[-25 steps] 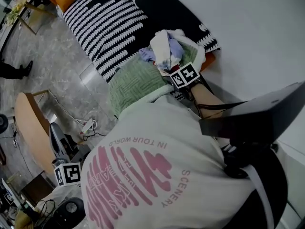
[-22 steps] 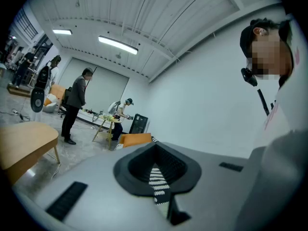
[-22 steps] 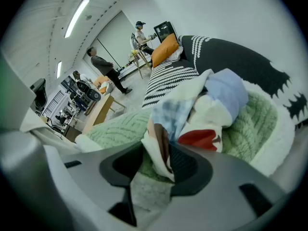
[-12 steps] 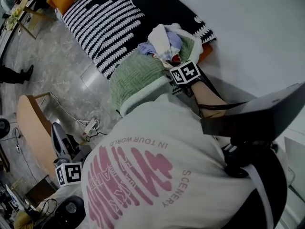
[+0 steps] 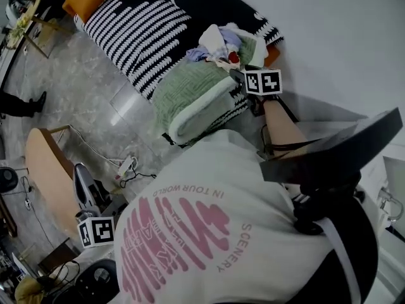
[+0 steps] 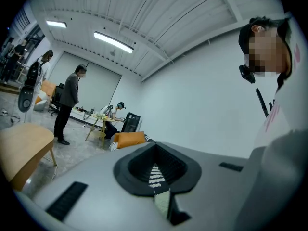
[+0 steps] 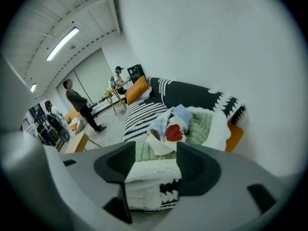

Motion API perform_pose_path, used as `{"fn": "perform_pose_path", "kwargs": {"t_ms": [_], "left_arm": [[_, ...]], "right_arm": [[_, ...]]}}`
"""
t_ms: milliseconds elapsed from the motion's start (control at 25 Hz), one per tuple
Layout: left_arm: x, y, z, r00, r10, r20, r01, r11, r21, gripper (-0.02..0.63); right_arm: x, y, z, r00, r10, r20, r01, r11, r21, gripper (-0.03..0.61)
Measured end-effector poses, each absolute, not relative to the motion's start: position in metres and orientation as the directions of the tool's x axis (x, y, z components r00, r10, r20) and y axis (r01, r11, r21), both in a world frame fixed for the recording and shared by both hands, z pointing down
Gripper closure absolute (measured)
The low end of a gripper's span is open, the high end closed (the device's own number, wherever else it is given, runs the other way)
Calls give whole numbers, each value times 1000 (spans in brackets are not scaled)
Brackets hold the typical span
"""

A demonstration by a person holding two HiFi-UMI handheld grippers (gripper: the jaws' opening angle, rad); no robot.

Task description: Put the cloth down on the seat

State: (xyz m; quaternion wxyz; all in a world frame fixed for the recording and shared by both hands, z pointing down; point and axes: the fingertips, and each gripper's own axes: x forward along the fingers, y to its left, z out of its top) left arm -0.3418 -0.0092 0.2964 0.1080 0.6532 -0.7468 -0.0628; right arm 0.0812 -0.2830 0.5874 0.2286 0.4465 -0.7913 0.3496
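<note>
A crumpled cloth (image 5: 218, 43), white, blue and red, lies on a green blanket (image 5: 186, 94) at the end of the striped sofa seat (image 5: 136, 27). My right gripper (image 5: 243, 76) hovers just right of the bundle, its marker cube (image 5: 262, 82) facing up. In the right gripper view the cloth (image 7: 171, 124) rests beyond the right gripper (image 7: 155, 160), whose jaws are opening wide with nothing between them. My left gripper (image 6: 156, 177) is down at my side, jaws together and empty; its marker cube (image 5: 96, 231) shows at lower left.
A white wall (image 5: 335, 37) runs close behind the sofa. An orange cushion (image 7: 234, 136) is wedged at the sofa's end. A wooden chair (image 5: 47, 170) and a power strip with cables (image 5: 123, 166) are on the floor. A person (image 7: 79, 105) stands farther off.
The right gripper has drawn back from the cloth bundle, which now lies free on the green blanket. The left gripper stays low at the side.
</note>
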Motion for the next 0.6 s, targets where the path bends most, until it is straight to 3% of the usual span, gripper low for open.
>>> {"fn": "perform_pose_path", "kwargs": {"t_ms": [200,400,520,600], "left_arm": [[-351,23,306,-82,-992,96,-963,104,249,604],[-355,33,306,-3,-996,90,-966,27,257,604],[-354,37,309,53,-995,87,-965,-29,259,604],[-353,42,312,85,-992,88,-964,-60,260,604]], "right_arm": [[83,-256,536,-554,-646,525,-813,282,-510,319],[47,-227,422,-724,-669,166,-547,411,-730,321],[28,-196,357,-751,-658,-52,-366,481,-796,349],[24,-176,331,-738,-663,-126,-323,512,-796,377]]}}
